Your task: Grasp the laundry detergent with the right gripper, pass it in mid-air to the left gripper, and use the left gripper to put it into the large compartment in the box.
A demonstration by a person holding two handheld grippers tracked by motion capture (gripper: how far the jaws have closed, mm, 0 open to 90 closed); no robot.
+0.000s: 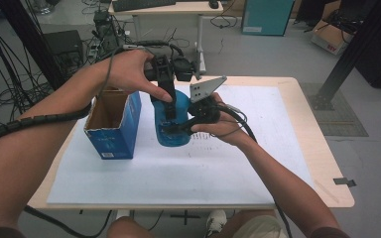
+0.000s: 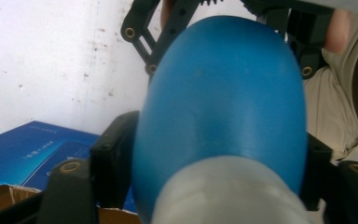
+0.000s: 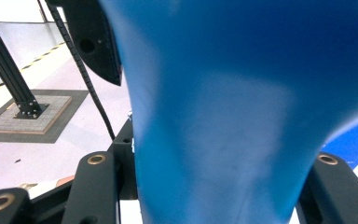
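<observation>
While both tools grip the blue bottle (image 1: 172, 119), it stands near the middle of the worktop (image 1: 297, 148), on the white sheet (image 1: 178, 173), with the open cardboard box (image 1: 113, 121) just beside it at nine o'clock. The left tool (image 1: 167, 101) comes down from twelve o'clock and, in the left gripper view, its jaws sit against both flanks of the bottle (image 2: 223, 107) just above the pale neck (image 2: 228, 191), so it reads as clamped on the bottle. The right tool (image 1: 178, 128) reaches in from three o'clock, low on the body; in the right gripper view its jaws hug the narrow blue part (image 3: 223, 140) on either side, also clamped on it.

Judging from this, the work in hand is to lift or turn the bottle, perhaps toward the box.

The main risk appears to be slip. The bottle's skin looks smooth and rounded, and the left tool holds where the shape tapers, so a pull upward could let the jaws slide off toward the neck. Two grips at once bring a second hazard: if the hands move out of step, the bottle may twist, pop free of one tool and topple toward nine o'clock against the box. Squeezing harder could dent a soft wall. Trailing cables at twelve o'clock might snag a hand.
</observation>
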